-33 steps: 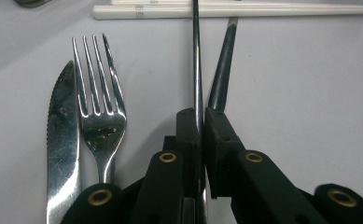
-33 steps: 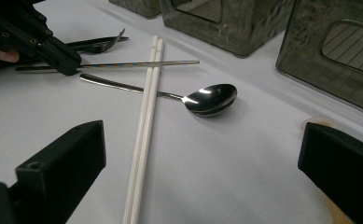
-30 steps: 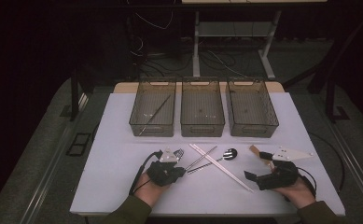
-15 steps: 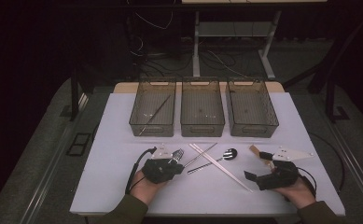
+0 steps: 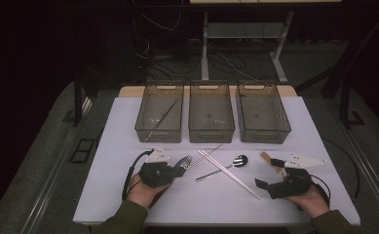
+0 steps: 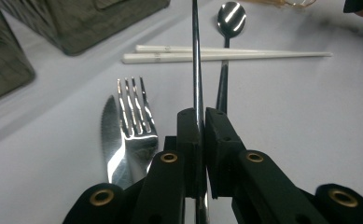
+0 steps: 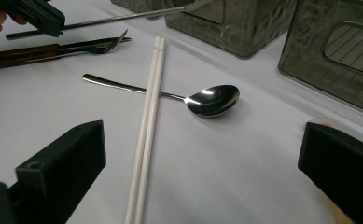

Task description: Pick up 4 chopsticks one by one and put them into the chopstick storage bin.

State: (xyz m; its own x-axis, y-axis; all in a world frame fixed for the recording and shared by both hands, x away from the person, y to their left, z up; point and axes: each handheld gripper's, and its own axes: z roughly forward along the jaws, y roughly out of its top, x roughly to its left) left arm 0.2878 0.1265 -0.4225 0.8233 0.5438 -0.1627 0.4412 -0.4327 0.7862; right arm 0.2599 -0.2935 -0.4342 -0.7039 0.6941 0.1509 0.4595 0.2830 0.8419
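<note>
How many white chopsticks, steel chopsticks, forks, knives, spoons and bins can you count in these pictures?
Long white plastic chopsticks: 2
Thin steel chopsticks: 2
Shiny steel fork: 1
Serrated steel knife: 1
Shiny steel spoon: 1
Translucent grey bins: 3
Total: 10

Dark room, white table (image 5: 128, 122); grey floor (image 5: 41, 161), desk legs (image 5: 204, 48) behind

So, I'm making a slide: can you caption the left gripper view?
Left tool clamps a thin metal rod above a fork, knife, spoon and white chopsticks.

A thin metal chopstick (image 6: 196, 70), pinched at one end, points toward the bins.
</note>
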